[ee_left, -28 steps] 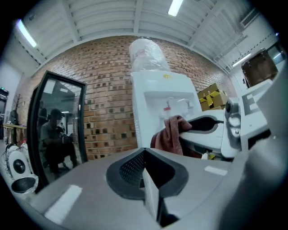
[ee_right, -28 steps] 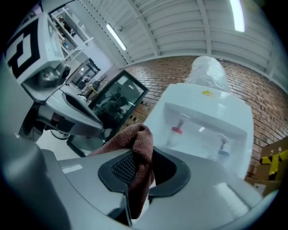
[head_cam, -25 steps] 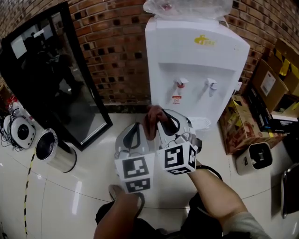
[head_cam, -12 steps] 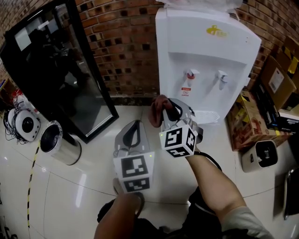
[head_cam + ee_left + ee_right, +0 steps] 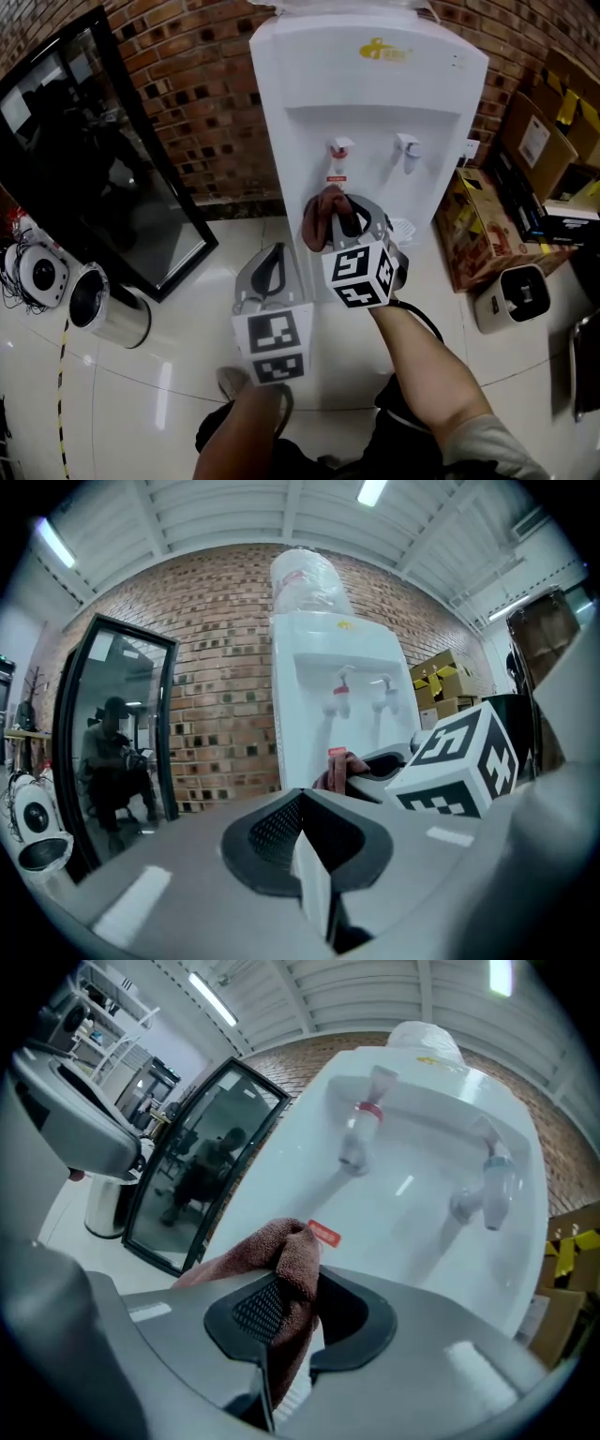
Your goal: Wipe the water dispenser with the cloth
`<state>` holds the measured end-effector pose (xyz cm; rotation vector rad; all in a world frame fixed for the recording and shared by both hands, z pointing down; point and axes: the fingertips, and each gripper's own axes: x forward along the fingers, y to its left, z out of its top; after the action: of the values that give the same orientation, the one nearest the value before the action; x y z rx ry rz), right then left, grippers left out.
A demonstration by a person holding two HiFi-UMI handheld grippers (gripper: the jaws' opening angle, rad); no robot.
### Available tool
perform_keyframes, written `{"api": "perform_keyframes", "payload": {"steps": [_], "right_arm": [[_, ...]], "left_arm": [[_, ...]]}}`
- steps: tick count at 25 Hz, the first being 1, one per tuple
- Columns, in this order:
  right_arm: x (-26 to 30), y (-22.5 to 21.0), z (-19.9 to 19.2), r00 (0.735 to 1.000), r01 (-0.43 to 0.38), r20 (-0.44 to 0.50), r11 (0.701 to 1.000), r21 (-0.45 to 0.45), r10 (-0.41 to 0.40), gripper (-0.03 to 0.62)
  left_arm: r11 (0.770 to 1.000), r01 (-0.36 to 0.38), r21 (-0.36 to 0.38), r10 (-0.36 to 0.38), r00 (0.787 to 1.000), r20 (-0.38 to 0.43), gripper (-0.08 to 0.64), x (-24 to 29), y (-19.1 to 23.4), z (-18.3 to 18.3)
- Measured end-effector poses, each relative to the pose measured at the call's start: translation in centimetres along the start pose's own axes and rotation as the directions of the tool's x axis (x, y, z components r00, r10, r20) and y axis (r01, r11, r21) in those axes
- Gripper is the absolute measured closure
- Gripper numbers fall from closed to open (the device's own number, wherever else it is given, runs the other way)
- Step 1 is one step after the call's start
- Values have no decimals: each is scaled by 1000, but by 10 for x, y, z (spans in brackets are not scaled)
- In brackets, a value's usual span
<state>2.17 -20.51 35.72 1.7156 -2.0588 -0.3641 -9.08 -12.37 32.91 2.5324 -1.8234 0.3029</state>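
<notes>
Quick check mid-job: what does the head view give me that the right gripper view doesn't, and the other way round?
Head view only: the person's right forearm and a small white appliance on the floor. Right gripper view only: ceiling lights, and the right claw seen close, its jaws closed on the cloth. Both: the water dispenser and the cloth.

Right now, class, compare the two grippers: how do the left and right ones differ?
The left gripper's jaws are shut on nothing; the right gripper's jaws clamp the brown cloth. The right gripper reaches nearer the water dispenser; the left gripper sits further back. Both point toward the dispenser.
</notes>
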Motion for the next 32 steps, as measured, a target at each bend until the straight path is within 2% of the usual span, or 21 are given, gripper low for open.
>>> {"api": "perform_keyframes", "payload": {"steps": [14,22,27,32], "right_arm": [[-18,-64,-30,991,95,-87,995,-24,-97,506],[-33,-99,-54,979,145,-142,989,-36,-149,506],[-41,-112,-67,971,155,-178,988,-31,-158,506],[-54,-120,-69,971,148,-181,987,-63,-157,508]], "left_arm": [[993,111,-31,-111,994,12,560,29,-68,3],[989,142,-35,-141,990,7,560,36,-88,0],[986,166,-37,-165,986,8,560,40,-103,-1],[981,193,-34,-193,981,13,560,45,-118,1]]}}
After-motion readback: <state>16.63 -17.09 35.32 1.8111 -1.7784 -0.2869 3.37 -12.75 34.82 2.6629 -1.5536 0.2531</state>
